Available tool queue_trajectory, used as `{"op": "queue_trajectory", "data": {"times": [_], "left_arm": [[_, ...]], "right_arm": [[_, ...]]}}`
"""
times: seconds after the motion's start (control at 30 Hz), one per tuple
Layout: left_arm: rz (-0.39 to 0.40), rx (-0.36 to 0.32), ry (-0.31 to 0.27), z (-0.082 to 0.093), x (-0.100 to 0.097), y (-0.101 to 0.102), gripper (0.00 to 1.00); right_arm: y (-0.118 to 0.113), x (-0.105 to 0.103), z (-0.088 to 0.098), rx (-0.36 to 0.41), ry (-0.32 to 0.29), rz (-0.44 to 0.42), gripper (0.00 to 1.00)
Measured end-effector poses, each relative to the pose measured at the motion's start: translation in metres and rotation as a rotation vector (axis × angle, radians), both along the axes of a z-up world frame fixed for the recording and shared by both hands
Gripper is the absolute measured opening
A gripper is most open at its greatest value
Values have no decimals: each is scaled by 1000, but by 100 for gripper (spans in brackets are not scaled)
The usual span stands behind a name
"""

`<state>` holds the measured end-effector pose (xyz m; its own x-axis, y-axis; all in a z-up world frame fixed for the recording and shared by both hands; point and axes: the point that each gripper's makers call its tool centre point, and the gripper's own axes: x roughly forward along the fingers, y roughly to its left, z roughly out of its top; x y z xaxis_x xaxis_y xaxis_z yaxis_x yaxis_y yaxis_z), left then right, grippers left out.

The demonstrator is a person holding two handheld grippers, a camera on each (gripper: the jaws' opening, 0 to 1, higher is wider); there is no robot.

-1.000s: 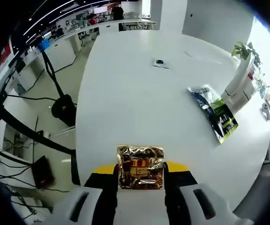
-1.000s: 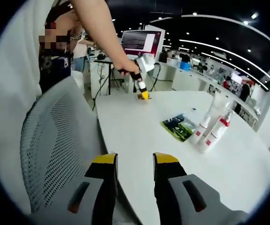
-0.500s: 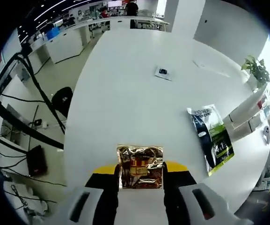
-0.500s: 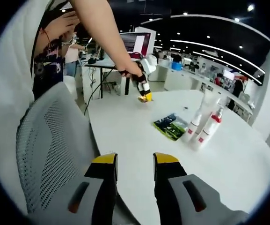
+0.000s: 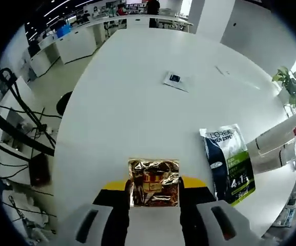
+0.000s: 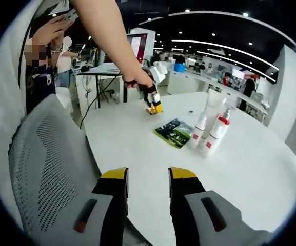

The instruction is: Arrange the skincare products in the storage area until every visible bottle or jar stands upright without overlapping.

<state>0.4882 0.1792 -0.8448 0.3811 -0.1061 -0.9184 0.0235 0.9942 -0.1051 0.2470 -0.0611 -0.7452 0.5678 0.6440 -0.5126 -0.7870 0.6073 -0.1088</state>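
Between the jaws of the left gripper (image 5: 154, 192) sits a crinkled gold foil sachet with a red label (image 5: 154, 183), clamped on both sides and held above the round white table (image 5: 137, 113). Just to its right on the tabletop lies a flat dark blue and green product pouch (image 5: 229, 165), and farther off a small white card with a dark patch (image 5: 176, 80). From the right gripper view the left gripper (image 6: 153, 105) shows in the person's hand (image 6: 135, 81) over the far side of the table, near the pouch (image 6: 174, 132). Two tall white pump bottles with red labels (image 6: 210, 133) stand upright just beside the pouch, close together. The right gripper (image 6: 148, 192) hangs with its jaws parted and nothing between them, over the table's near edge beside a grey mesh chair back (image 6: 50, 154).

The likely risk is the sachet: thin foil may slump or slide flat once released, or land overlapping the pouch. A sweep near the bottles could topple them.
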Motion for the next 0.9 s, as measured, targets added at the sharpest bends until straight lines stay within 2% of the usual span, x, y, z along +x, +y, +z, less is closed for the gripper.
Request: {"op": "queue_trajectory", "data": {"times": [0.13, 0.23, 0.37, 0.43, 0.57, 0.73, 0.87, 0.9], "left_arm": [[14, -42, 10, -2, 6, -13, 38], [9, -25, 11, -6, 8, -16, 38], [8, 37, 12, -10, 10, -11, 39], [39, 20, 9, -10, 13, -14, 39], [52, 18, 10, -11, 20, -21, 39], [36, 1, 1, -12, 28, -30, 39], [108, -20, 8, -12, 29, -32, 39], [145, 1, 10, -11, 29, -28, 39]], "right_arm": [[-2, 1, -1, -5, 5, -8, 29], [-3, 1, -1, -10, 2, -9, 29], [-4, 2, -3, -20, 3, -15, 29], [-5, 3, -4, -27, 4, -16, 29], [-5, 2, -4, -32, 4, -14, 29], [-4, 1, -4, -37, 2, -8, 30], [-5, 1, -5, -41, 2, -10, 29], [-5, 2, -5, -43, 0, -12, 29]]}}
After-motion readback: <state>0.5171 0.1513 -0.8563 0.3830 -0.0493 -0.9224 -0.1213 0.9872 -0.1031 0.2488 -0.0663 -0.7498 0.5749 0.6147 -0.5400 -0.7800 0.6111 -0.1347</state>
